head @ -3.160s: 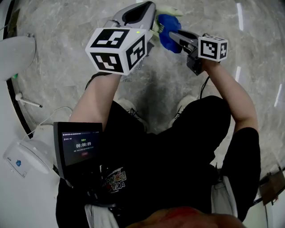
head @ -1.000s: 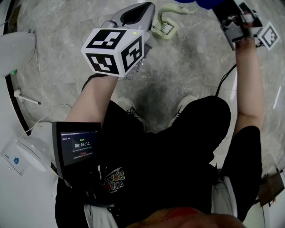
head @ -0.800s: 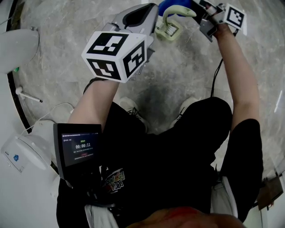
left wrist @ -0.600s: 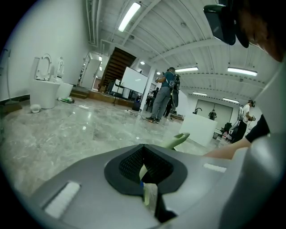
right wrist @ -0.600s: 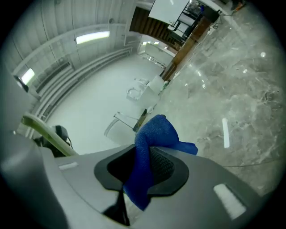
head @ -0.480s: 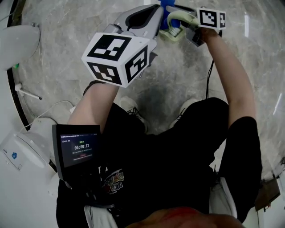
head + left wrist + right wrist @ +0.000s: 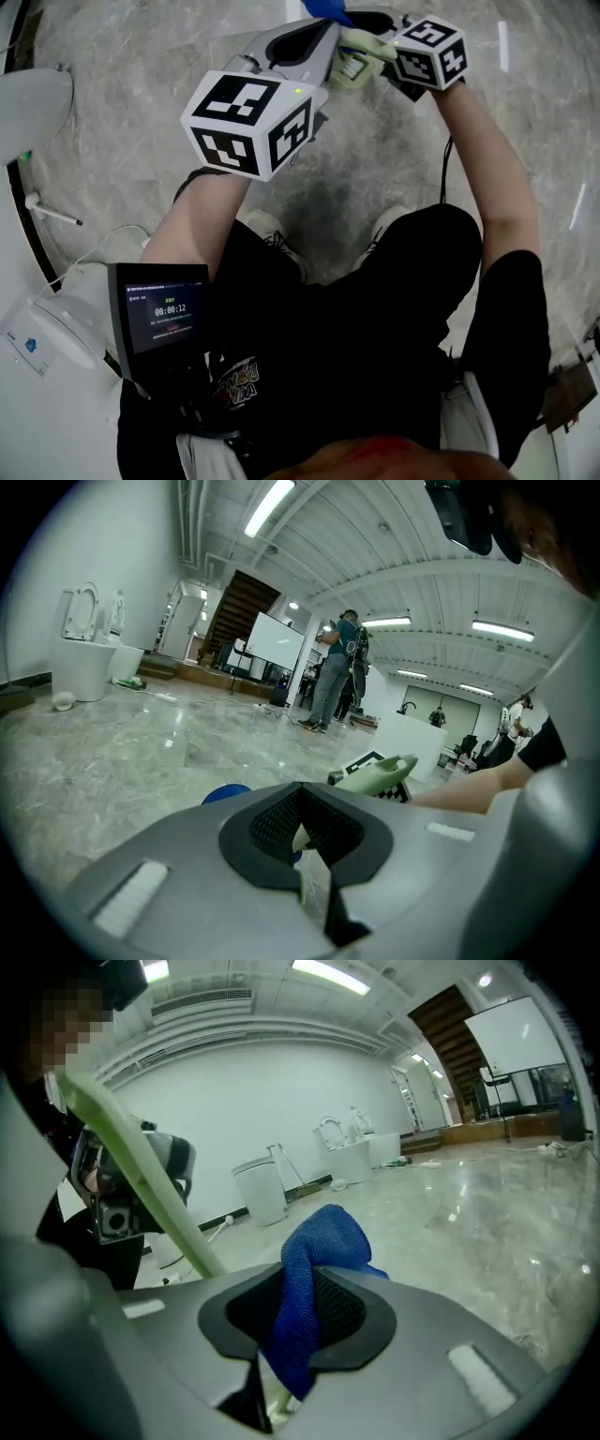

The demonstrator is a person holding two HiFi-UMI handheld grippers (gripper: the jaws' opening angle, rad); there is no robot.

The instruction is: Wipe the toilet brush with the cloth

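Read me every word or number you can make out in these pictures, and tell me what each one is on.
"00:00:12": on the small screen worn at the person's front, head view.
Other lines on that screen: too small to read.
Print on the black shirt: too blurred to read.
Blue mark on the white device on the floor: too small to read.
Marker cubes: only black-and-white square patterns, no letters.
Both gripper views: no readable text.

Large open hall, perhaps a test lab, marble floor, freestanding toilet, whiteboard, ceiling strip lights
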